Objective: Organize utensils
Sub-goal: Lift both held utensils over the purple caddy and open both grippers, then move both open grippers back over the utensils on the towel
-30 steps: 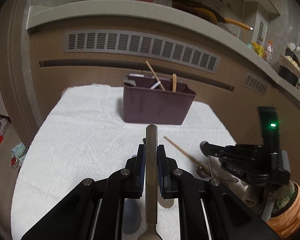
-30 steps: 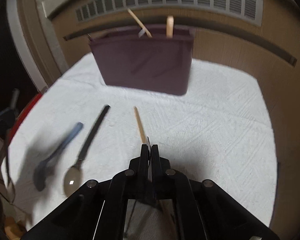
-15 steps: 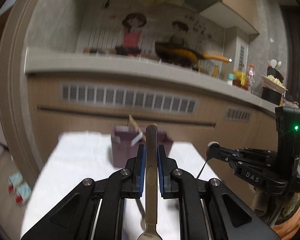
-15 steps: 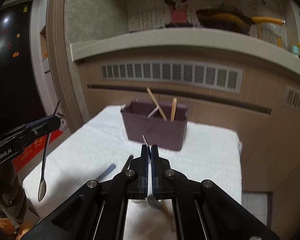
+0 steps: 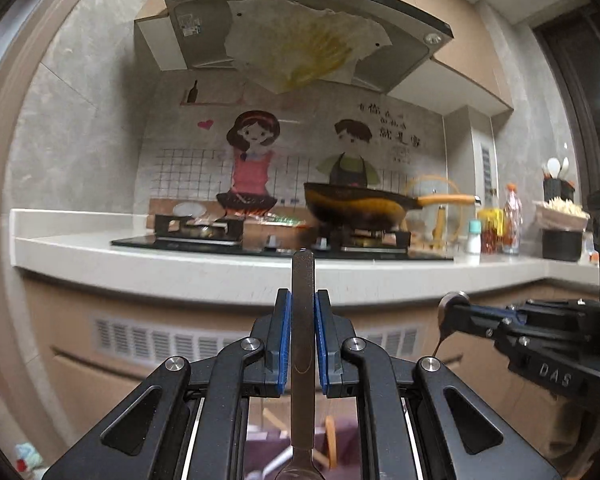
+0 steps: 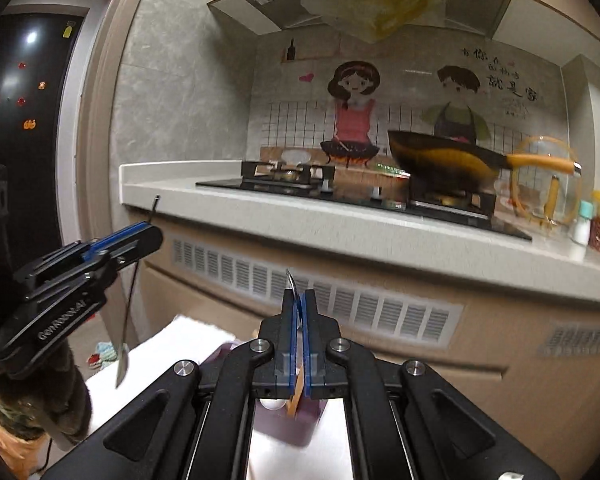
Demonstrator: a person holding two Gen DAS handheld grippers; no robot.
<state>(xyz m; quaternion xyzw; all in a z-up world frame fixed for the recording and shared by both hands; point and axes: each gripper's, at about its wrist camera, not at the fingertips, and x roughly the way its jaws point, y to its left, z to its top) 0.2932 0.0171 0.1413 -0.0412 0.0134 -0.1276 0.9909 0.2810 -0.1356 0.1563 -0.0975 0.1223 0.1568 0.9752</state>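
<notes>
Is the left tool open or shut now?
Shut on the metal spoon: the left tool presses both blue pads against its handle.

Two wrist fisheyes, both facing a kitchen stove wall from low and fairly near.

The left wrist view looks level along its fingers (image 5: 281,332), stove worktop (image 5: 100,258) across mid-frame and the right gripper (image 5: 452,312) at the right edge. The right wrist view tilts slightly downward along its own fingers (image 6: 286,328), showing the left gripper (image 6: 140,240) at the left edge. Both share the wok (image 5: 356,208), the cartoon wall sticker (image 5: 252,152), the range hood (image 5: 300,28) and the cabinet vent grille (image 6: 308,292).
</notes>
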